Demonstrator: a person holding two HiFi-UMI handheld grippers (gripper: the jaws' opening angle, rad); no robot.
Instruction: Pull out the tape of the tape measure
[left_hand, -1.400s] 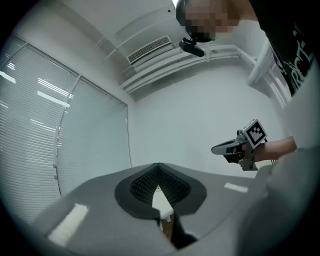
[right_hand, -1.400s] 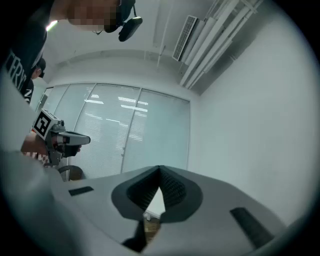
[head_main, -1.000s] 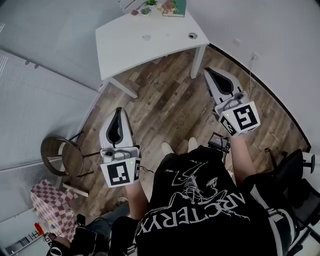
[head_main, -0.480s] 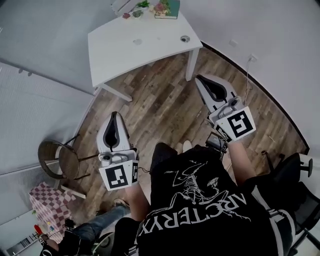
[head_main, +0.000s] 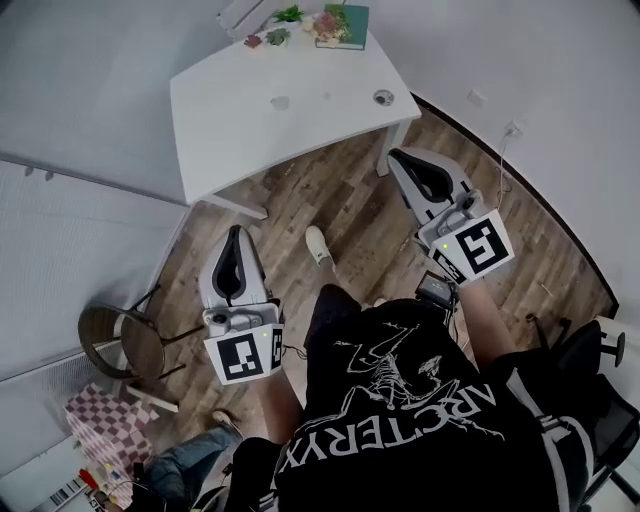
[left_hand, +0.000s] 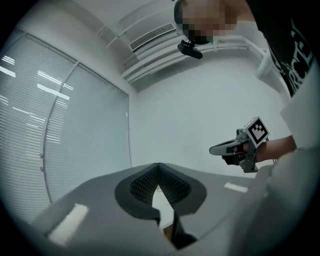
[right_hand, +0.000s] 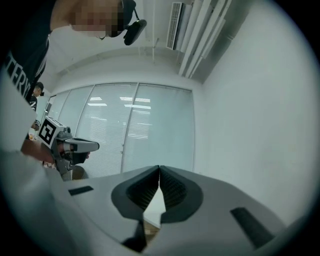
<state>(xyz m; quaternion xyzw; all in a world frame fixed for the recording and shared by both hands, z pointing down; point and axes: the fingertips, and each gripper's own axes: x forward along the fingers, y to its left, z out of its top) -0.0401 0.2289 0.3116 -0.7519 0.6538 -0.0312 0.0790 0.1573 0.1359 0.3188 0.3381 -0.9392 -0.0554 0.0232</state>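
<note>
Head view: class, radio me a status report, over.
Left gripper shut, empty. Right gripper shut, empty. Tape measure not made out; white table ahead. No obstruction seen.

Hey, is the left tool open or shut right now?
Shut. In the left gripper view, the left tool has its jaws meeting at the tips, with nothing between them.
</note>
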